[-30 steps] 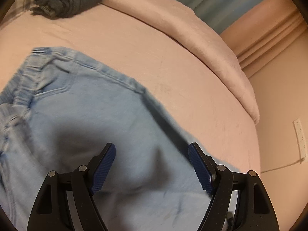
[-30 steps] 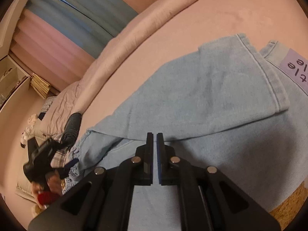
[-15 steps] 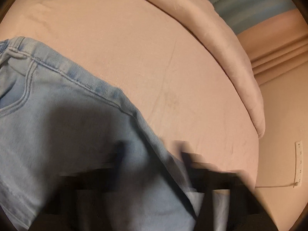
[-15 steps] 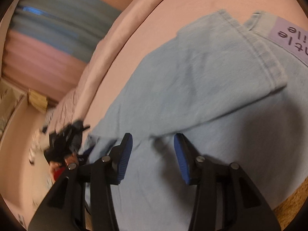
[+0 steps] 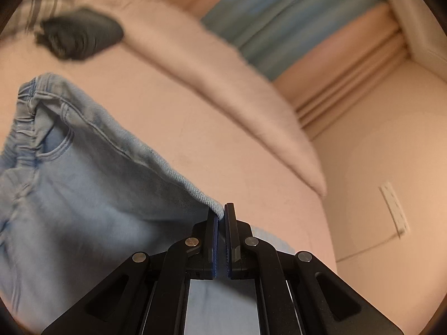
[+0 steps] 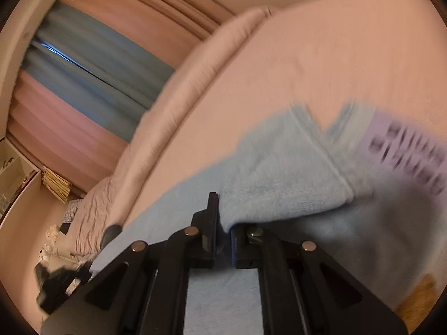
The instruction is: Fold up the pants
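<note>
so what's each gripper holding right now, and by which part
Both hold the jeans: left gripper pinches the side edge, right gripper the folded leg's edge.

Pink bed [image 5: 173,111], blue-and-pink curtains [image 6: 92,64], cream wall [image 5: 391,153].

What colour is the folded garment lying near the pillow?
Dark grey garment, seen best in the left wrist view.

Light blue denim jeans [image 5: 83,195] lie spread on the pink bed [image 5: 195,117], elastic waistband bunched, side edge lifted, a lilac printed label [image 6: 405,153] near one hem.
</note>
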Tool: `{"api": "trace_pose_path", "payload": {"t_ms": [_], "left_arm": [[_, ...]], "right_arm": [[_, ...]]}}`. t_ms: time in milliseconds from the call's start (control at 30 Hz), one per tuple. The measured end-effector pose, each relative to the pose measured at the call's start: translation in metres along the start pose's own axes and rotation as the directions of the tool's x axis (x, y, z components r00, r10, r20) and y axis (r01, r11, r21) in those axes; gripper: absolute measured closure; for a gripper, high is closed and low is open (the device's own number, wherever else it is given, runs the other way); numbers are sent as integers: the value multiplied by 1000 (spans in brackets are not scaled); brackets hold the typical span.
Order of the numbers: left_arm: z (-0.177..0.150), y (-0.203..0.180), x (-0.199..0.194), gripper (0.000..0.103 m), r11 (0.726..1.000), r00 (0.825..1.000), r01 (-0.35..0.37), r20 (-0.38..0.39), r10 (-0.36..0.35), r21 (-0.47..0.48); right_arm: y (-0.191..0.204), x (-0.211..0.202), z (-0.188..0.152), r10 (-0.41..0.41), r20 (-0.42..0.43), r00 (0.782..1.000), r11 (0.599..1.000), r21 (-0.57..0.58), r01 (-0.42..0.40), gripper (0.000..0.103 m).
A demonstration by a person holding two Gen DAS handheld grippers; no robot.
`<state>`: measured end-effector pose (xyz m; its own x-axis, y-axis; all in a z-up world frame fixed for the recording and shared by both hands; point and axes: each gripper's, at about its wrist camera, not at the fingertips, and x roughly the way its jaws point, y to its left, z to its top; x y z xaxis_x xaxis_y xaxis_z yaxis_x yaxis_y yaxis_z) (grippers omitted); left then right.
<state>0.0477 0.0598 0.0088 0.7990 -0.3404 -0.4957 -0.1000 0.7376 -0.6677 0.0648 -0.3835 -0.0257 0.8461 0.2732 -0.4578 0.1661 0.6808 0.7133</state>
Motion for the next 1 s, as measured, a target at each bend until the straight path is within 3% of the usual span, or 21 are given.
{"api": "trace_pose_path", "payload": {"t_ms": [100, 200, 300, 433, 500, 567, 733, 833, 900, 967, 1000], "left_arm": [[-51, 1, -34, 101, 996, 999, -31, 29, 29, 86], [-105, 21, -44, 101, 989, 996, -71, -38, 76, 132], [-136, 40, -42, 98, 984, 986, -106, -113, 123, 143], [-135, 49, -38, 81, 985, 974, -156, -152, 166, 79], [-134, 56, -49, 58, 977, 970, -207, -123, 211, 40], [-128, 65, -57, 49, 972, 967, -234, -95, 236, 27], [-95, 101, -70, 48, 929, 932, -359, -83, 352, -90], [-80, 128, -89, 48, 920, 942, -334, -58, 329, -204], [-70, 137, -98, 48, 906, 934, -351, -26, 355, -235], [-60, 146, -110, 48, 893, 919, -371, 39, 393, -256], [-55, 151, -113, 47, 897, 921, -358, 58, 384, -261]], "right_arm": [[-2, -35, 15, 33, 32, 999, 999, -3, -33, 96], [-1, -54, 18, -4, 34, 999, 1000, -24, 5, 96], [-11, -56, 13, -57, 4, 998, 998, -21, 57, 96], [-18, -45, 5, -120, -19, 993, 993, -18, 119, 96], [-22, -45, 7, -138, -17, 990, 990, -10, 138, 96], [-24, -44, 7, -153, -16, 988, 988, -8, 153, 96], [-29, -38, 5, -173, -46, 984, 985, 13, 174, 92], [-39, -38, 6, -180, -60, 982, 982, 43, 183, 86], [-44, -39, 9, -201, -52, 978, 978, 48, 204, 70], [-49, -40, 10, -229, -35, 973, 971, 57, 231, 66], [-52, -40, 11, -238, -29, 971, 969, 62, 239, 66]]}}
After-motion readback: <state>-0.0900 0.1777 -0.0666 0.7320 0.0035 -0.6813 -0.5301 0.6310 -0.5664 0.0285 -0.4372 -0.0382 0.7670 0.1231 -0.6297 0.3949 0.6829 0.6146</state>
